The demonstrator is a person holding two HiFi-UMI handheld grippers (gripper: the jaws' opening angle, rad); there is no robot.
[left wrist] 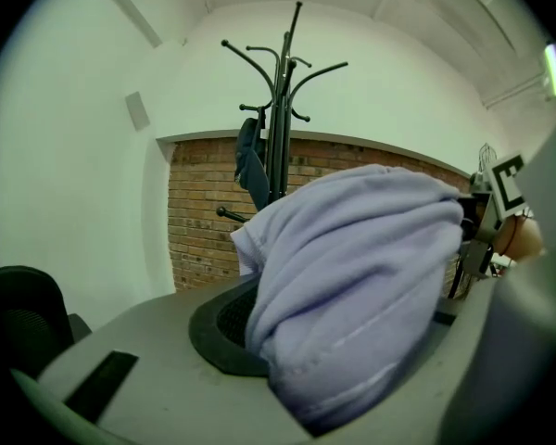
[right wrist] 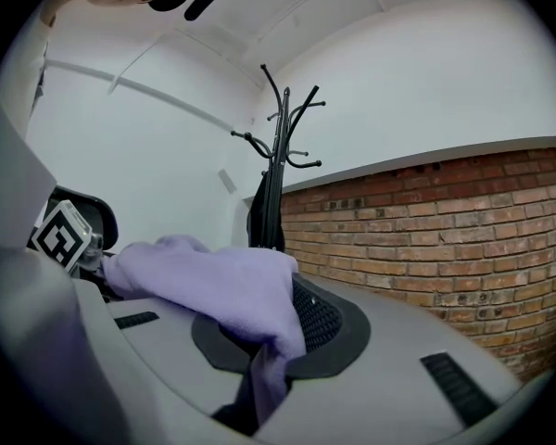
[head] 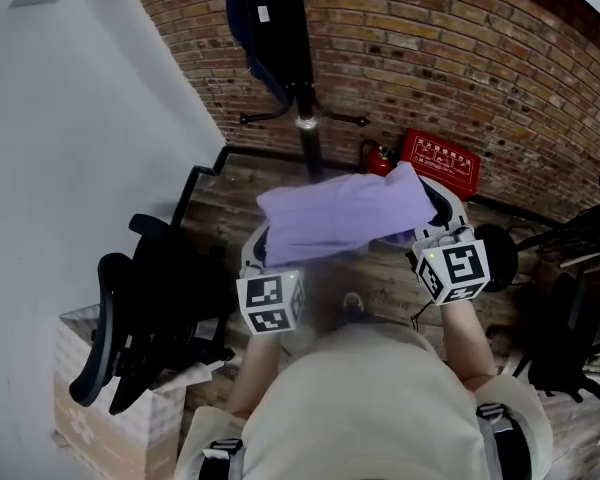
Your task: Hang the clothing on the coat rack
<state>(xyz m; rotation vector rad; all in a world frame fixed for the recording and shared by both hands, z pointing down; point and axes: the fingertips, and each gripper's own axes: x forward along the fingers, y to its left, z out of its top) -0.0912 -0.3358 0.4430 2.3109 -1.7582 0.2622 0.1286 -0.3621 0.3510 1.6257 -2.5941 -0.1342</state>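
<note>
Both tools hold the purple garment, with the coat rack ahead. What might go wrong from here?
The lavender garment is bunched between the left tool and right tool. The right one pinches only a thin fold, so it may slip out. A dark blue garment already hangs on the coat rack, and the new one might snag it or knock it off. With no collar or loop exposed, the bundle may slide off a curved hook.

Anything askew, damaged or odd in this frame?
Nothing stands out. The lavender garment is gripped by the left tool and the right tool, bunched but untorn; the coat rack stands upright with a dark garment hanging on it.
</note>
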